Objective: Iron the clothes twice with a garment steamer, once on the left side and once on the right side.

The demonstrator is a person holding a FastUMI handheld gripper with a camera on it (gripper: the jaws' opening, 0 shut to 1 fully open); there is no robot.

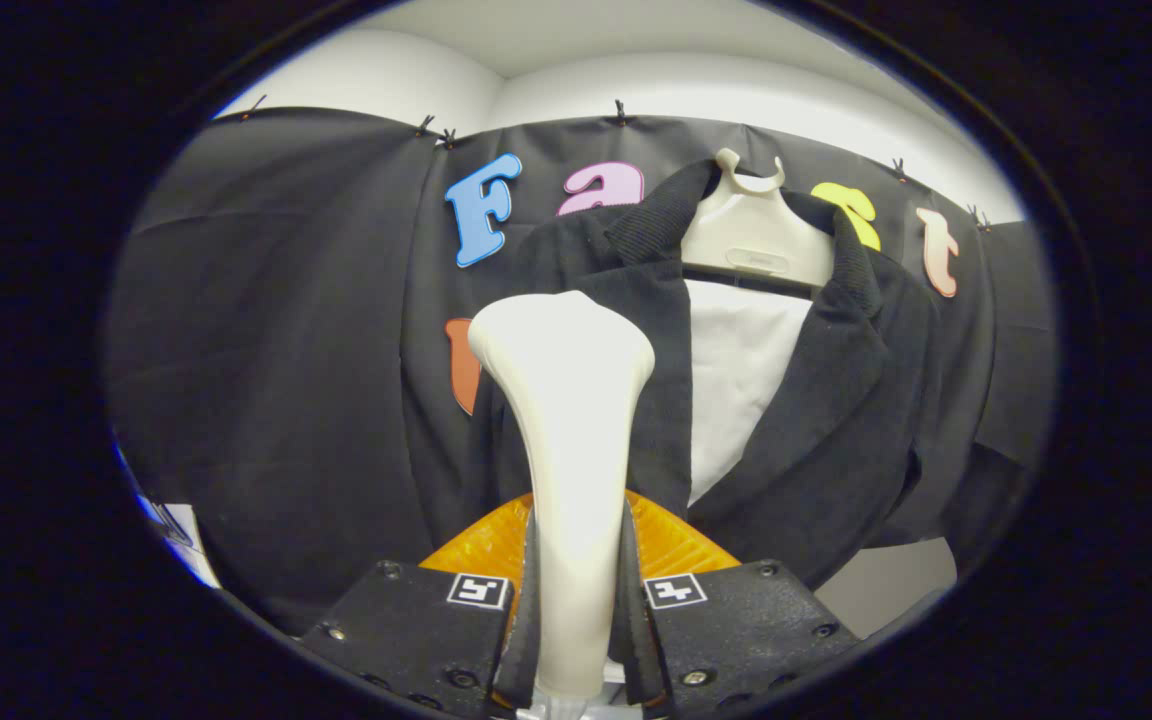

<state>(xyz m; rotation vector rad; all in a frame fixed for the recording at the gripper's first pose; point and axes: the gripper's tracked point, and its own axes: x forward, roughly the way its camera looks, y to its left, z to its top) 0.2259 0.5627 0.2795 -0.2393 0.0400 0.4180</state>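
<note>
On the left hangs the booth's black cloth wall (pixel 266 350), pinned along its top edge by small clips, with a pale ceiling (pixel 636 90) curving above it. Low at the far left, a bit of white sheet or card (pixel 191 540) peeks out below the cloth (too small to tell what it is).

In the middle, the tongs (pixel 576 600) stand closed on the cream-white garment steamer (pixel 566 440): both black fingers (pixel 526 600) press against its narrow neck from either side, and each finger block carries a small square black-and-white marker. The steamer rises upright from between the fingers and widens into a broad, rounded head, which sits in front of the left front panel of the jacket. Whether the head touches the fabric cannot be told. Just behind the fingers, an orange ribbed piece (pixel 671 545) fans out on both sides of the steamer's neck.

To the right of the steamer hangs the black jacket (pixel 836 420), draped on a cream plastic hanger (pixel 756 235) whose hook reaches up toward the top of the cloth. The jacket hangs open at the front, its ribbed collar folded around the hanger's shoulders, and a white panel (pixel 736 380) shows in the gap between the two lapels. Below the jacket's right hem, a pale grey surface (pixel 886 585) is visible.
</note>
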